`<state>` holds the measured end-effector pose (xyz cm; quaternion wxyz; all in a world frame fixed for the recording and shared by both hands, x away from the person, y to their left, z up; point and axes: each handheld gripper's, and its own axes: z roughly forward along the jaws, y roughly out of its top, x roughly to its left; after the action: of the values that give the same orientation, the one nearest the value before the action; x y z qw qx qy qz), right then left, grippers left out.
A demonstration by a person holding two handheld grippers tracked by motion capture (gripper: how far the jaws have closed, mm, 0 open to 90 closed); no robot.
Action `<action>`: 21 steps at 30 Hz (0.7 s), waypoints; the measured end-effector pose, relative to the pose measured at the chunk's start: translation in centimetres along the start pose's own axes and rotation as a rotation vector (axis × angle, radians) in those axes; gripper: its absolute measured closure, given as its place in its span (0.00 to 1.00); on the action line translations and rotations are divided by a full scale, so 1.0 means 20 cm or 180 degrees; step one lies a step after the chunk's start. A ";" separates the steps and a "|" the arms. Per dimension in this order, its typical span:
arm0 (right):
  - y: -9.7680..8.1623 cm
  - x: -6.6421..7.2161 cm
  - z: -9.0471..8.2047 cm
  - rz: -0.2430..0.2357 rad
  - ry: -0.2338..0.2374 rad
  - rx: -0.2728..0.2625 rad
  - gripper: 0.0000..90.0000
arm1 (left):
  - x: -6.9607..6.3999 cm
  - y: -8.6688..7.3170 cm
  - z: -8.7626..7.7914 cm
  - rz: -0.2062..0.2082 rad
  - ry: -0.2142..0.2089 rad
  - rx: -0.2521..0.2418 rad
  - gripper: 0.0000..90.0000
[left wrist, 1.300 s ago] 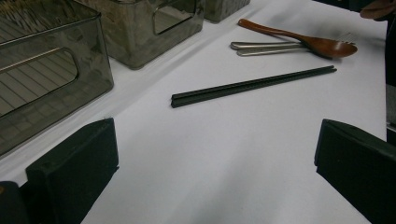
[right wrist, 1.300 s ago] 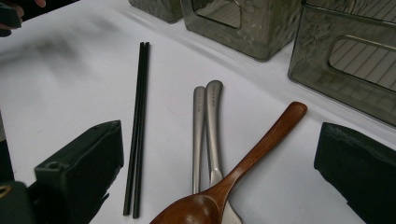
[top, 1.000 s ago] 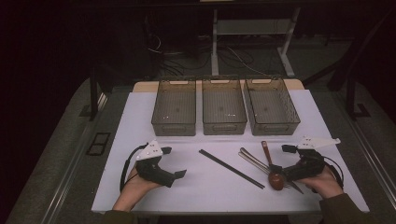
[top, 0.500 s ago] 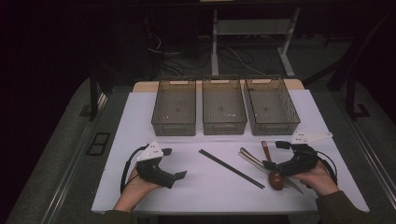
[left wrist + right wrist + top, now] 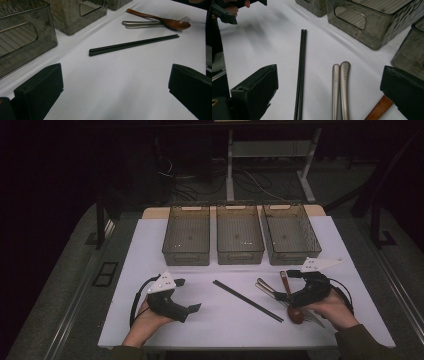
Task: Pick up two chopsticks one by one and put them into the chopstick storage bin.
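Change since earlier frames: right gripper [image 5: 295,292] has slid left and forward over the cutlery; left gripper [image 5: 182,295] has barely shifted.
Jaws: both pairs spread wide, holding nothing.
Target (judged): two metal handles [image 5: 340,87] lying side by side on the counter [image 5: 150,245], framed between the right jaws, between the black chopsticks [image 5: 247,300] and the wooden spoon [image 5: 290,297].
Handling: stiff, light, slippery steel; pinch mid-handle, across the narrow width.
Destination (likely): grey bins [image 5: 240,237].

bare table [image 5: 150,250] left, chopsticks [image 5: 248,300] (diagonal) mid-table, bins [image 5: 239,239] behind
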<state>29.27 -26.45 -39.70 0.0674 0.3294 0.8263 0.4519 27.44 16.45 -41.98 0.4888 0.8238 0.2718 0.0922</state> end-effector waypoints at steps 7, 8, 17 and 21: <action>0.04 0.01 0.06 -0.0038 0.0069 0.0072 0.02 | -0.01 0.00 0.00 0.0005 0.0001 0.0016 0.00; 0.04 0.01 0.06 -0.0038 0.0069 0.0072 0.02 | -0.01 0.00 0.00 0.0005 0.0001 0.0009 0.00; 0.12 0.05 0.18 -0.0102 0.0118 0.0154 0.02 | -0.01 -0.01 -0.01 -0.0015 0.0010 -0.0016 0.00; 0.13 0.06 0.22 -0.0113 0.0132 0.0198 0.02 | 0.00 0.00 0.00 -0.0012 0.0005 -0.0013 0.00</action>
<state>31.33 -21.62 -39.90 0.0480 0.3072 0.8468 0.4315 27.31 16.50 -41.99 0.4905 0.8222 0.2736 0.0924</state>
